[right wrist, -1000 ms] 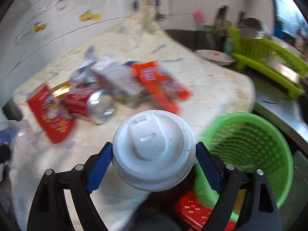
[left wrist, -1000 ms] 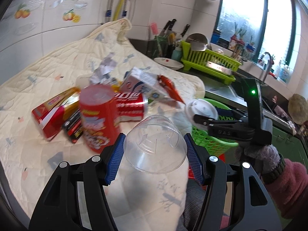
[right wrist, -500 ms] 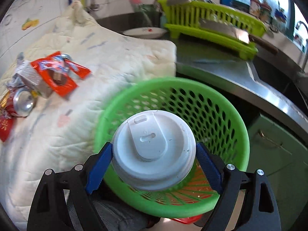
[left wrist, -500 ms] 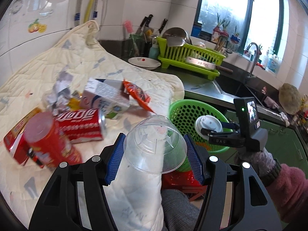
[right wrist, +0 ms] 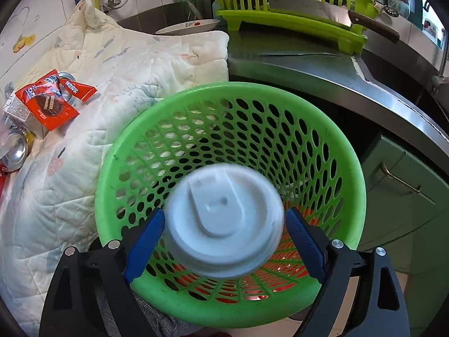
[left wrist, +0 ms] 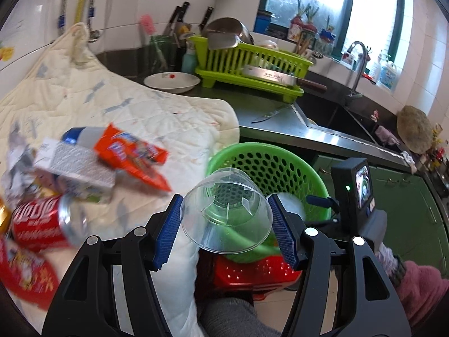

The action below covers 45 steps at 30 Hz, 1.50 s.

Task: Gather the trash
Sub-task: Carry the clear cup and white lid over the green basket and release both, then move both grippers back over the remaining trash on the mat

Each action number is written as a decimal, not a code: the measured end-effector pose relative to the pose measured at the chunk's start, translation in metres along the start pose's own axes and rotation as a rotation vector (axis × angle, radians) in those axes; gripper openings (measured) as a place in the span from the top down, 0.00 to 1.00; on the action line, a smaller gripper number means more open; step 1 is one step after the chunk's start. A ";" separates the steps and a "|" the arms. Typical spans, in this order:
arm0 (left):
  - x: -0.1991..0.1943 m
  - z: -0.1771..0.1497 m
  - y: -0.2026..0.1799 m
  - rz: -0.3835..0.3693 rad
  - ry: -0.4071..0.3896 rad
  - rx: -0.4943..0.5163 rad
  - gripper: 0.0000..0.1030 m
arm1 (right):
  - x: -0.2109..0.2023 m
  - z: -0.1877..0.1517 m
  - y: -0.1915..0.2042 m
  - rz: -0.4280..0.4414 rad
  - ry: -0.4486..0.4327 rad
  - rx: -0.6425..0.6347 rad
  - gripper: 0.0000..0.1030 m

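My left gripper (left wrist: 226,226) is shut on a clear plastic dome lid (left wrist: 224,213) and holds it just left of the green perforated basket (left wrist: 294,165). My right gripper (right wrist: 224,230) has opened; a white cup lid (right wrist: 223,224), blurred by motion, sits loose between its blue pads (right wrist: 143,241) above the inside of the basket (right wrist: 348,174). The right gripper also shows in the left wrist view (left wrist: 322,202) over the basket. Other trash lies on the quilted cloth (left wrist: 157,112): a red can (left wrist: 42,224), a carton (left wrist: 75,171), an orange snack wrapper (left wrist: 134,151).
A green dish rack (left wrist: 249,64) with a cleaver, a white plate (left wrist: 171,81), a knife (left wrist: 269,113) on the steel counter and a sink stand behind. A red stool (left wrist: 252,269) is under the basket. A red packet (left wrist: 22,275) lies at the left edge.
Both grippers swung right from the trash pile to the basket. The right gripper has opened, and the white lid now sits lower and blurred, loose between its pads.
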State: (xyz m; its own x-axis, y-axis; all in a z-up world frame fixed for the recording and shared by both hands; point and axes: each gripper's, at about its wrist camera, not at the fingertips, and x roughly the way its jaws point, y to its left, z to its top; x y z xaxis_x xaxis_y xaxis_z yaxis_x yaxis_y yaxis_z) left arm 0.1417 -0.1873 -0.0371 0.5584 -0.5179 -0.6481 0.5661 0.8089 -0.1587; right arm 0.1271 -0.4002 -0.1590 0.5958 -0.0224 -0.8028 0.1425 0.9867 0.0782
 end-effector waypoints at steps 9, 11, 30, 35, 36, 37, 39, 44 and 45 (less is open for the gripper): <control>0.055 0.017 -0.028 -0.047 0.062 0.041 0.41 | -0.019 -0.001 -0.012 -0.015 -0.050 -0.014 0.15; 0.069 0.018 -0.033 -0.053 0.082 0.040 0.41 | -0.028 -0.002 -0.015 -0.023 -0.070 -0.017 0.15; 0.125 0.012 -0.050 -0.063 0.152 0.041 0.26 | -0.063 -0.015 -0.038 -0.051 -0.138 0.016 0.15; 0.098 0.010 -0.046 -0.036 0.112 0.038 0.26 | -0.069 -0.012 -0.026 -0.027 -0.152 -0.004 0.15; 0.089 0.009 -0.043 -0.026 0.100 0.037 0.26 | -0.071 -0.011 -0.023 -0.020 -0.157 -0.010 0.15; 0.080 0.008 -0.041 -0.009 0.092 0.037 0.26 | -0.072 -0.009 -0.018 -0.004 -0.161 -0.018 0.15; 0.064 0.006 -0.035 0.014 0.075 0.036 0.26 | -0.076 -0.005 -0.009 0.020 -0.167 -0.034 0.15; 0.016 -0.002 -0.013 0.084 0.021 0.003 0.26 | -0.082 0.007 0.022 0.077 -0.185 -0.101 0.15; 0.007 -0.004 -0.008 0.092 0.011 -0.007 0.26 | -0.084 0.009 0.030 0.090 -0.189 -0.117 0.15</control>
State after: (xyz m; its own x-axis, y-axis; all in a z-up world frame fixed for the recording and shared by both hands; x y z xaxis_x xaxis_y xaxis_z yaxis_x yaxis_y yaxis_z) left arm 0.1391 -0.1963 -0.0432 0.6012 -0.4384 -0.6682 0.5087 0.8547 -0.1031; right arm 0.0891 -0.3699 -0.0839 0.7407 0.0475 -0.6702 -0.0036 0.9978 0.0666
